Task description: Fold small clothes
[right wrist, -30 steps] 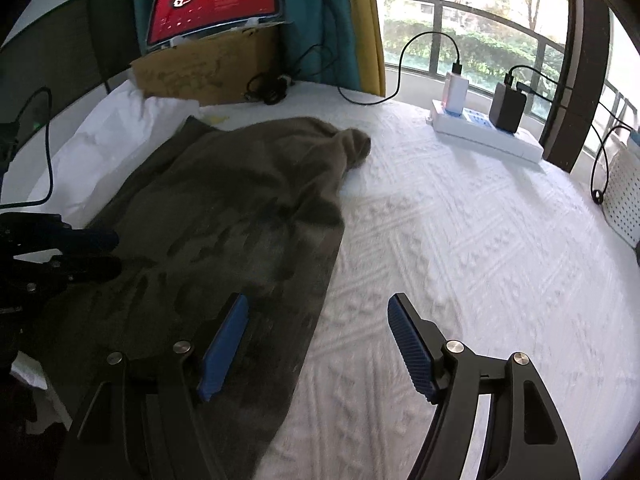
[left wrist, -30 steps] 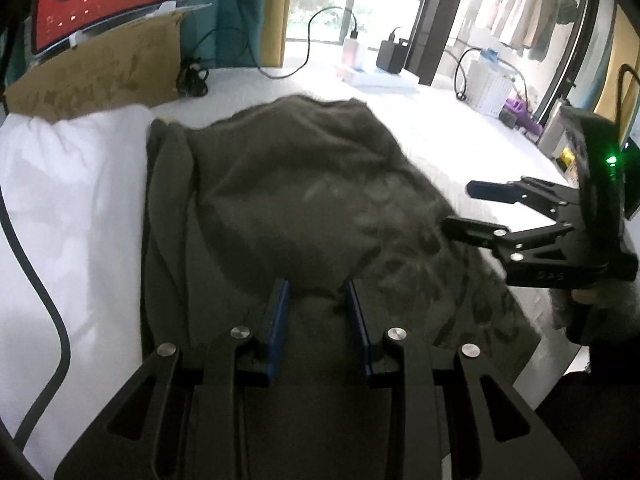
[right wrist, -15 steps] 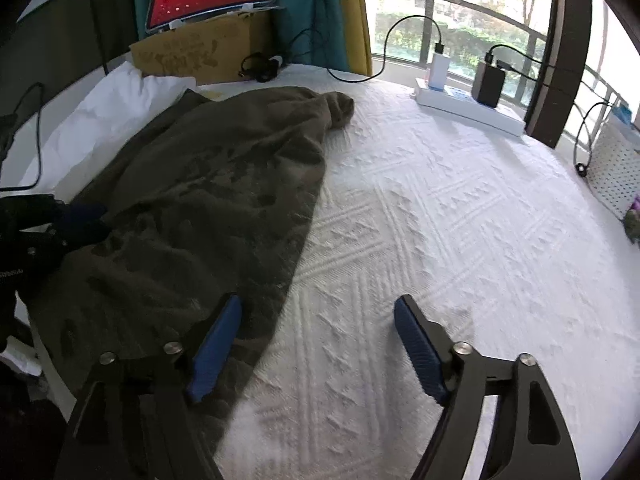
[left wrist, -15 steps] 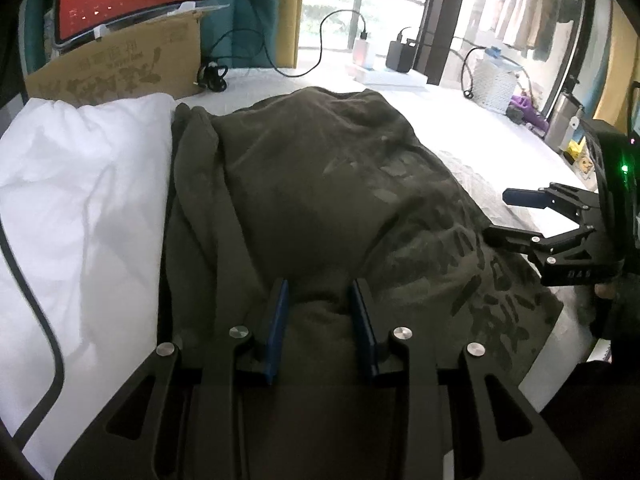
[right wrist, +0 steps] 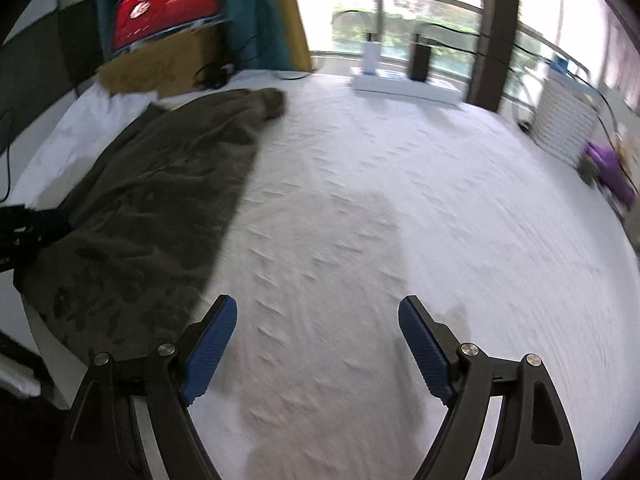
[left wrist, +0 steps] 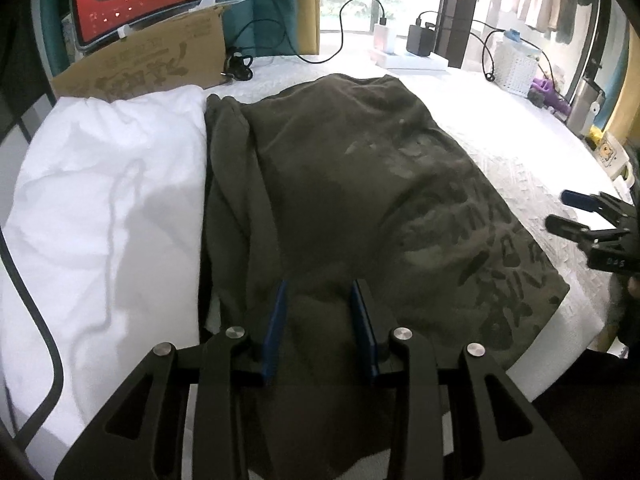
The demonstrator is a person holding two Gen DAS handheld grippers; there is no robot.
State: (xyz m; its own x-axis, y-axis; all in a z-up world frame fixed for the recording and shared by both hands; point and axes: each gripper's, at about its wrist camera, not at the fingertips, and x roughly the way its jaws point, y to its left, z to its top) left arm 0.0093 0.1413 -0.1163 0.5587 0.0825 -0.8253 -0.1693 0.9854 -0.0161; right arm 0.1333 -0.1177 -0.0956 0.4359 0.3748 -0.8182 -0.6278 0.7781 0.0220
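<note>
Dark olive garment (left wrist: 360, 208) spread flat on the bed (right wrist: 400, 220) beside a white pillow (left wrist: 104, 208). Left tongs (left wrist: 320, 300) pinching its bunched near hem, likely anchoring for a fold. Right tongs (right wrist: 316, 320) wide apart, empty, off over bare bedding.

The dark olive-green cotton T-shirt (left wrist: 360, 200) with a faded dark print lay spread flat and rumpled on the white textured bedspread (right wrist: 400, 200), its left edge bunched against a white pillow (left wrist: 100, 200).
</note>
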